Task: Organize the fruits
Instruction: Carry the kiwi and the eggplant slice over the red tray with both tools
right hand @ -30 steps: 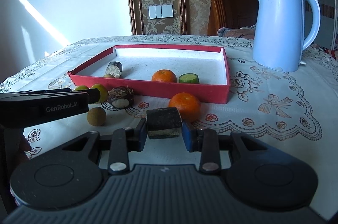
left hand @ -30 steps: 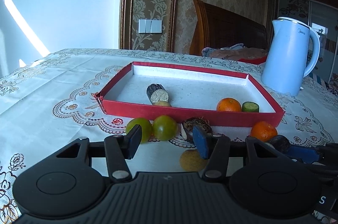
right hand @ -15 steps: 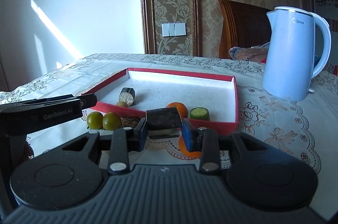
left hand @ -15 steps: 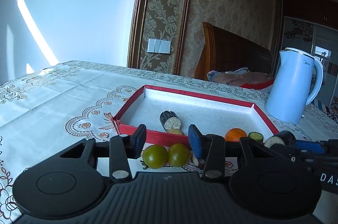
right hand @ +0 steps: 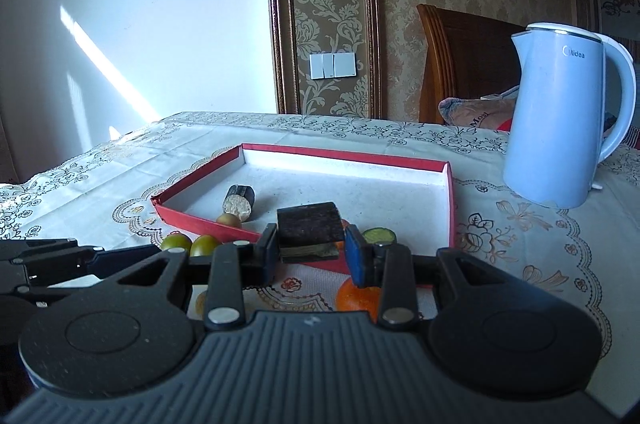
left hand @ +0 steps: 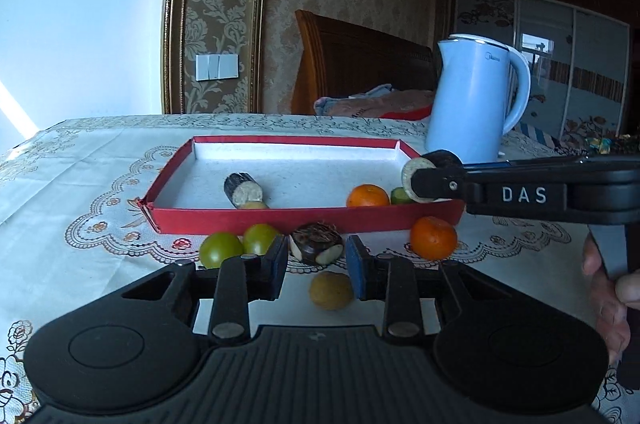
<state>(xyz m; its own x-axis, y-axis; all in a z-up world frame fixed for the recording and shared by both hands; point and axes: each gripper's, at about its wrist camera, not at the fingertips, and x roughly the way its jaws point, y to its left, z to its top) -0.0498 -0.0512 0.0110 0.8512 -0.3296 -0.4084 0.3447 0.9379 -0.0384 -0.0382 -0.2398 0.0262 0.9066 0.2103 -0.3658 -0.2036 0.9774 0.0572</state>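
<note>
Two tools show: your right tool (right hand: 311, 249) pinches a dark chunk (right hand: 310, 229) at frame centre, before the red tray (right hand: 450, 208); your left tool (left hand: 316, 264), closing on nothing, frames a brown fruit (left hand: 316, 248) on the table (left hand: 80, 184).

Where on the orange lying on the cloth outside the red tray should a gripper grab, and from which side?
Grip the orange across its widest middle, pads on its left and right flanks, coming from the near side. It is round, so off-centre pads would likely slip, and the wall of the red tray stands close behind it.
</note>
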